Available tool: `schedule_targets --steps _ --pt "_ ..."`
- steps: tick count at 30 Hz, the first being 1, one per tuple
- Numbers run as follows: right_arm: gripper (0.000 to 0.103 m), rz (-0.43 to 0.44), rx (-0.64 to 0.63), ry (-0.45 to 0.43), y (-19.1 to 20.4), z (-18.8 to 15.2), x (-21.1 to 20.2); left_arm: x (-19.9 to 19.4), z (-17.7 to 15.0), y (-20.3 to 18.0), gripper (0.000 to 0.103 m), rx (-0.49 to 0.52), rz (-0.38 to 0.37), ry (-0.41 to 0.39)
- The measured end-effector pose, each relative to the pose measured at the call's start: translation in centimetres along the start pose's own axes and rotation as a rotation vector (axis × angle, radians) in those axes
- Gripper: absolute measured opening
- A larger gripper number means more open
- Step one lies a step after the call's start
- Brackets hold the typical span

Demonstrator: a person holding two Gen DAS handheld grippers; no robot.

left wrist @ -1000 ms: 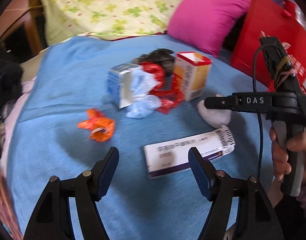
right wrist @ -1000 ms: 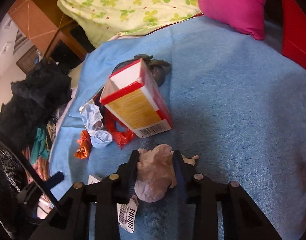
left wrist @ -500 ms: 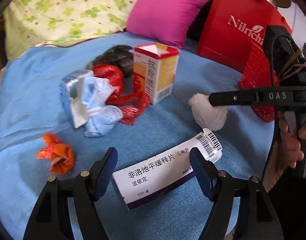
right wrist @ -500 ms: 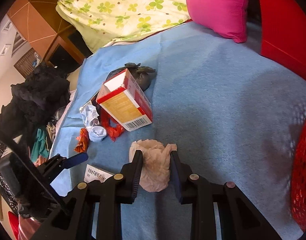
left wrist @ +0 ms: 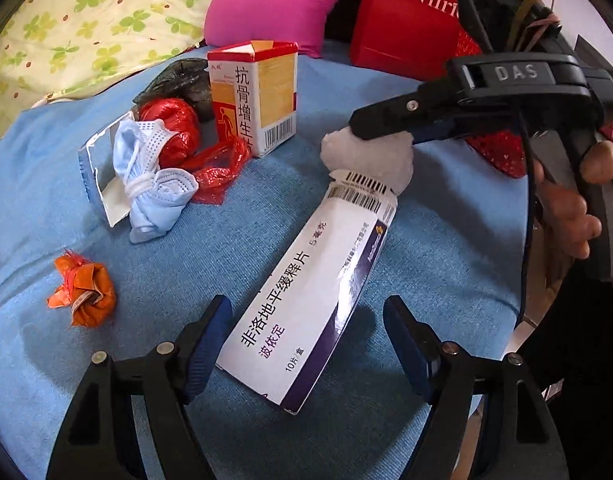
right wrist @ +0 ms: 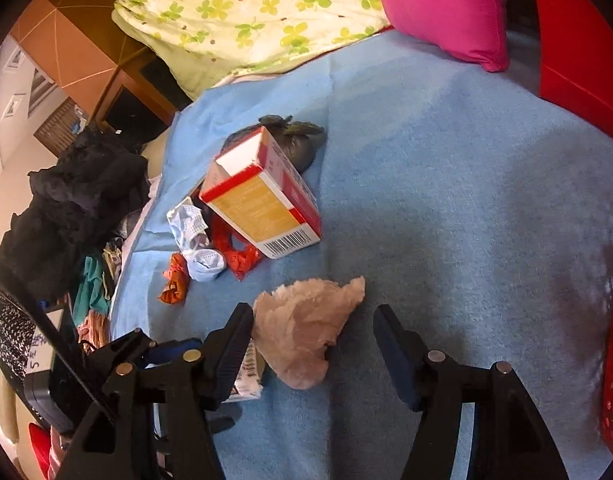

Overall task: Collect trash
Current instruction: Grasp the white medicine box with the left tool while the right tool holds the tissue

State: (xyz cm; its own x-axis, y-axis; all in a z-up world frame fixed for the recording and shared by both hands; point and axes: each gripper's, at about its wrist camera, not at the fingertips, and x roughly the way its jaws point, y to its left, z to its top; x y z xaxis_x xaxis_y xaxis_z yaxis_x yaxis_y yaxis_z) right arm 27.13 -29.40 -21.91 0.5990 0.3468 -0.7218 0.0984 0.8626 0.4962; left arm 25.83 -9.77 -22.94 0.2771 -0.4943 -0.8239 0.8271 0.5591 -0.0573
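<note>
The trash lies scattered on a bed covered with a blue blanket (left wrist: pixel 446 264). The left hand-held gripper (left wrist: pixel 306 344) is spread wide, its two fingers either side of the near end of a long white pill box (left wrist: pixel 306 292) that lies flat on the blanket. The left finger looks just beside or touching the box's corner; the right finger stands clear of it. The far end of the box, with its barcodes, lies in front of a crumpled tissue (right wrist: pixel 302 336).

The right hand-held gripper (right wrist: pixel 312 344) is also released, open around that tissue. The wad sits on the blanket between the fingers, against the left one and apart from the right.

Further back stands an upright red and yellow carton (left wrist: pixel 258 96) with its top flaps open. Beside it lie a red plastic bag (left wrist: pixel 174 128), a bunched blue face mask (left wrist: pixel 154 184) resting on an opened foil-lined packet (left wrist: pixel 94 172), and a dark bag (left wrist: pixel 178 80) behind the carton. A small orange wrapper (left wrist: pixel 84 292) sits alone, nearer the left gripper.

A pink pillow (right wrist: pixel 446 4) and a clover-print quilt (right wrist: pixel 246 8) lie at the head of the bed, with a red paper bag (left wrist: pixel 406 20) to the right.
</note>
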Motion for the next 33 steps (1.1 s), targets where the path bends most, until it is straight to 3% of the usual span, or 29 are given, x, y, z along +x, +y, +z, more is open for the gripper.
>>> schedule_targets --steps 2,5,10,18,20,23,33 --pt "0.064 0.021 0.012 0.026 0.1 -0.1 0.6 -0.4 0.0 0.3 0.078 -0.029 0.016 -0.013" --pt "0.045 0.018 0.013 0.059 0.4 -0.3 1.4 -1.3 0.1 1.6 0.078 -0.094 0.010 -0.044" --pt "0.031 0.056 0.051 0.067 -0.3 -0.4 1.4 -1.4 -0.2 1.8 0.078 -0.112 0.011 -0.044" --pt "0.028 0.001 -0.033 -0.065 1.2 -0.2 -1.8 0.5 0.4 -0.1 0.076 -0.041 0.007 -0.009" --pt "0.028 -0.003 -0.059 -0.091 1.8 -0.2 -2.7 0.5 0.5 -0.2 0.065 -0.051 0.004 -0.015" --pt "0.028 -0.015 -0.083 -0.128 2.3 -0.3 -3.8 0.3 0.9 0.3 0.058 -0.092 -0.002 -0.024" --pt "0.028 -0.035 -0.138 -0.222 3.0 -0.9 -6.8 1.0 2.5 -0.4 0.055 -0.087 0.040 -0.009"
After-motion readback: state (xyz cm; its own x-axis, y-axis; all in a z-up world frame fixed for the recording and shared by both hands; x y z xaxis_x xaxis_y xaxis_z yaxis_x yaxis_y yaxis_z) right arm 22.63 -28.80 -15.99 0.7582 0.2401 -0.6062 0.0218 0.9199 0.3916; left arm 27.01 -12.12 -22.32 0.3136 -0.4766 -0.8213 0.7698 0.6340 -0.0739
